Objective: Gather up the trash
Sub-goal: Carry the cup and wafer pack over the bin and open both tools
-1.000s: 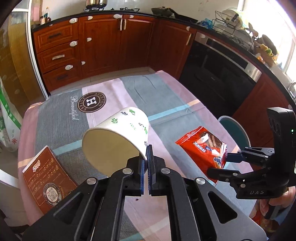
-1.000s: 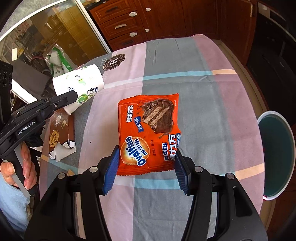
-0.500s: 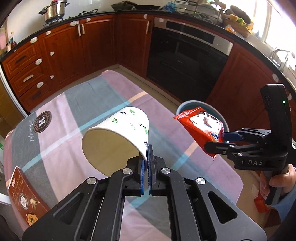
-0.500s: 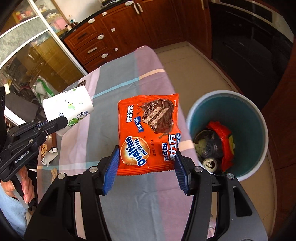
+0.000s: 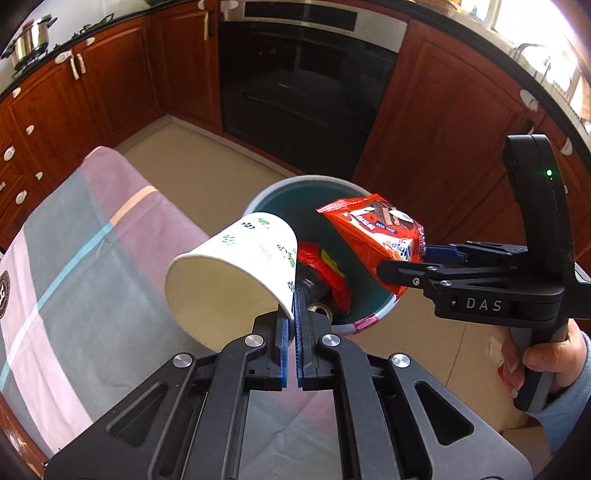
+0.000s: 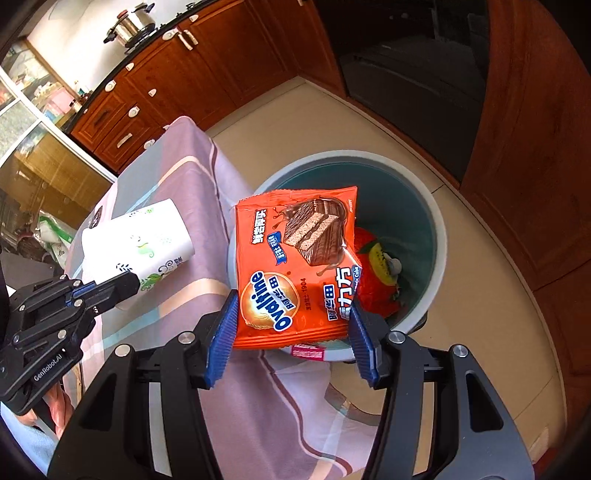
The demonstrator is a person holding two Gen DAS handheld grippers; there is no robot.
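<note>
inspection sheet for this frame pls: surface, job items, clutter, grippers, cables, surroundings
Surface: table under a striped tablecloth.
Job's things: paper cup and orange Ovaltine wrapper both held in the air; wrapper over the teal trash bin, which already holds red trash.
Clutter: nothing seen.
Grippers: left gripper shut on cup rim; right gripper shut on wrapper.
Cables: nothing seen.
Surroundings: wooden cabinets, oven, steel pot.

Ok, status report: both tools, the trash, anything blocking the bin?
Left tool shut on paper cup rim, beside the bin. Right tool shut on Ovaltine packet, over the bin. Bin mouth open, trash inside; nothing blocking.
</note>
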